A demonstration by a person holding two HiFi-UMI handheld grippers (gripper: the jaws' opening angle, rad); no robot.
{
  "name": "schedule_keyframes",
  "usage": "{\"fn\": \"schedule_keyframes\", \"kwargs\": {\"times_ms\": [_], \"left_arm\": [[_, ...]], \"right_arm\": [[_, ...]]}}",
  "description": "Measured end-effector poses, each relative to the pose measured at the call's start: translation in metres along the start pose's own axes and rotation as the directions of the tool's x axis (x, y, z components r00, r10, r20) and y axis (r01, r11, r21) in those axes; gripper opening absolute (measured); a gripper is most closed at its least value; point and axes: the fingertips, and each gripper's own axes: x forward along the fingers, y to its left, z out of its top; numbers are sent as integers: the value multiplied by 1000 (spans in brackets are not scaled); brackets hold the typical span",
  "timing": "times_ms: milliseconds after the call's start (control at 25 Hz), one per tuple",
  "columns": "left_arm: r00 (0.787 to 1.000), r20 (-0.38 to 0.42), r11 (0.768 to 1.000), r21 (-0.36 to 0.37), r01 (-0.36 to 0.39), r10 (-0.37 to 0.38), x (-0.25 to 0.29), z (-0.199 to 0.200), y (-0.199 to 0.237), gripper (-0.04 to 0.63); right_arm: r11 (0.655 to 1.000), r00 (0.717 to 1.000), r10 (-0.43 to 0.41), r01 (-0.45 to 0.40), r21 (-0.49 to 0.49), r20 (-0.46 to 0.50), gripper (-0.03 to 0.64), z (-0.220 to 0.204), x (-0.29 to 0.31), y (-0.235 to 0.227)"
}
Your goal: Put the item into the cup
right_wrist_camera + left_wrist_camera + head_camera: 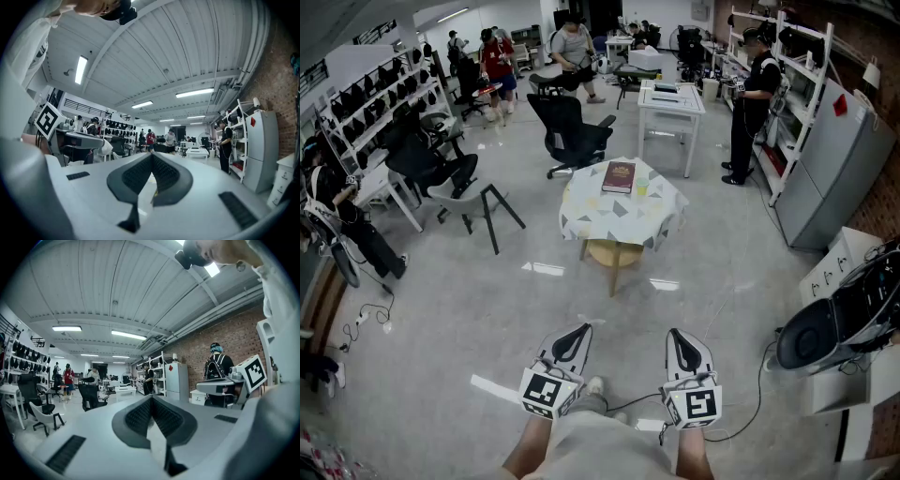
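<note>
A small round table (619,223) with a patterned cloth stands several steps ahead in the head view. On it lie a dark red book (619,176) and a small yellow-green object (642,187), too small to identify. My left gripper (578,330) and right gripper (676,335) hang side by side over the floor, far short of the table. Both are shut with nothing between the jaws. The left gripper view shows its jaws (151,399) pressed together and pointing across the room. The right gripper (152,157) looks the same in its own view.
A black office chair (572,131) stands behind the table, a grey chair (469,192) to its left. Farther back are a white table (670,98) and a person in black (750,103) by shelves. A black machine (825,328) with cables sits at right.
</note>
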Motion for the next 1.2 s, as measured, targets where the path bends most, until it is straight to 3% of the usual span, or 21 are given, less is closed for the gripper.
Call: {"fn": "schedule_keyframes", "kwargs": {"times_ms": [240, 480, 800, 1200], "left_arm": [[1000, 3, 1000, 7, 0, 0, 1, 0, -10, 11], [1000, 26, 1000, -8, -16, 16, 16, -5, 7, 11], [999, 34, 999, -25, -41, 42, 61, -10, 57, 11], [1000, 27, 1000, -29, -9, 10, 135, -9, 137, 11]], "right_arm": [[999, 1000, -6, 5, 40, 23, 7, 1, -6, -1], [1000, 1000, 10, -10, 19, 7, 9, -7, 20, -3], [999, 999, 43, -43, -2, -24, 9, -16, 87, -12], [1000, 998, 16, -17, -2, -53, 8, -25, 186, -26]]}}
